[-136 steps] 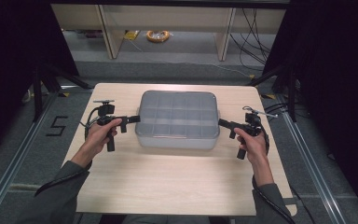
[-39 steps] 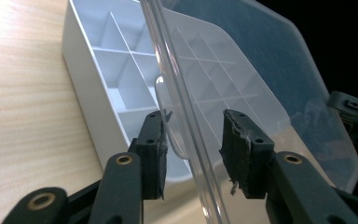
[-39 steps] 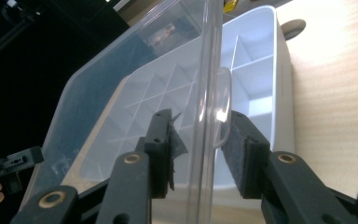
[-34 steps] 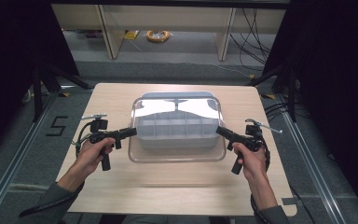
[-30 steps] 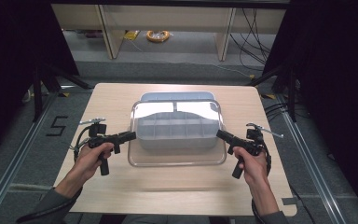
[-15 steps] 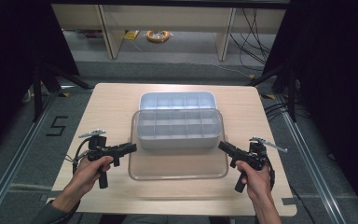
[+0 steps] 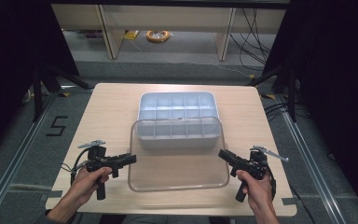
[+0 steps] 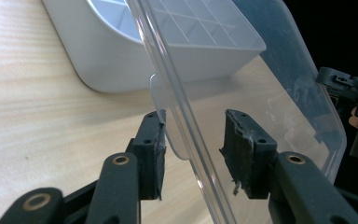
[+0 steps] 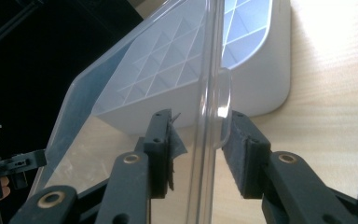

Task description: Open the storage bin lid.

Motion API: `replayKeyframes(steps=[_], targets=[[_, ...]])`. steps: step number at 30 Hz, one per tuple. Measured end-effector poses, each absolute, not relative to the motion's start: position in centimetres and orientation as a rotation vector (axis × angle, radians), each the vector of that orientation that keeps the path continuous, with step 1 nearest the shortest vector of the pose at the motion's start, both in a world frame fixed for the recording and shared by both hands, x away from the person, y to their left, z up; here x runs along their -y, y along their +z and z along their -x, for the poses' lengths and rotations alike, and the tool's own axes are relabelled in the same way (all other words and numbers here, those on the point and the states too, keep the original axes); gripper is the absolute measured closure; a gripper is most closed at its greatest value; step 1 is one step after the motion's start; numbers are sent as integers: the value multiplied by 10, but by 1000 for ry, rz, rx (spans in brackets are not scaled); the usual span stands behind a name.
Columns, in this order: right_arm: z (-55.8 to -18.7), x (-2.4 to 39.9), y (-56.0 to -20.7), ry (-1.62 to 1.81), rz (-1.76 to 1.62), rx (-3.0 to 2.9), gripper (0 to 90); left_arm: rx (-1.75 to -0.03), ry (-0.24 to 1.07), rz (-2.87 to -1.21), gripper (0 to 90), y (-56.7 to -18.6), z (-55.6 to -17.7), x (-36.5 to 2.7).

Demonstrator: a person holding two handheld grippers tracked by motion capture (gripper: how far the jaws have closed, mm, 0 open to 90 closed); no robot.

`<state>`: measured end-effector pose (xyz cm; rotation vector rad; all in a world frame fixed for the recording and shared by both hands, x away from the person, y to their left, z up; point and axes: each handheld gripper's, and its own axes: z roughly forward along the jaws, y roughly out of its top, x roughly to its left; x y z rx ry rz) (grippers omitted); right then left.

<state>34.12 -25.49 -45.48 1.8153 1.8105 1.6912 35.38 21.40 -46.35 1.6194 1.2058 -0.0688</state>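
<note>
A white compartment box [image 7: 177, 105] stands open on the wooden table [image 7: 112, 107]. Its clear plastic lid [image 7: 177, 170] lies tilted in front of it, far edge against the box's front wall. My left gripper [image 7: 131, 158] is at the lid's left edge and my right gripper [image 7: 222, 154] at its right edge. In the left gripper view the left gripper [image 8: 193, 135] is open, the lid's rim and tab [image 8: 168, 116] between the jaws with a gap on one side. In the right gripper view the right gripper [image 9: 198, 130] also straddles the lid's rim [image 9: 209, 93], open.
The box sits at the table's middle, bare wood on either side. Dark floor with rails and cables surrounds the table. A shelf frame and a coiled yellow cable [image 7: 157, 35] lie beyond the far edge.
The lid came off the box and travelled toward the person with both grippers. Now it rests low in front of the box, and the jaws have loosened around its edges.
</note>
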Motion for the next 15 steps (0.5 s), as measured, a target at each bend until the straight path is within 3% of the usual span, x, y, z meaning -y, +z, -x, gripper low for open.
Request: replayKeyframes(steps=[15], targets=[[-311, 253, -470, 1692, -1817, -1843, 634, -1205, -71, -1659, 578, -479, -330, -213]])
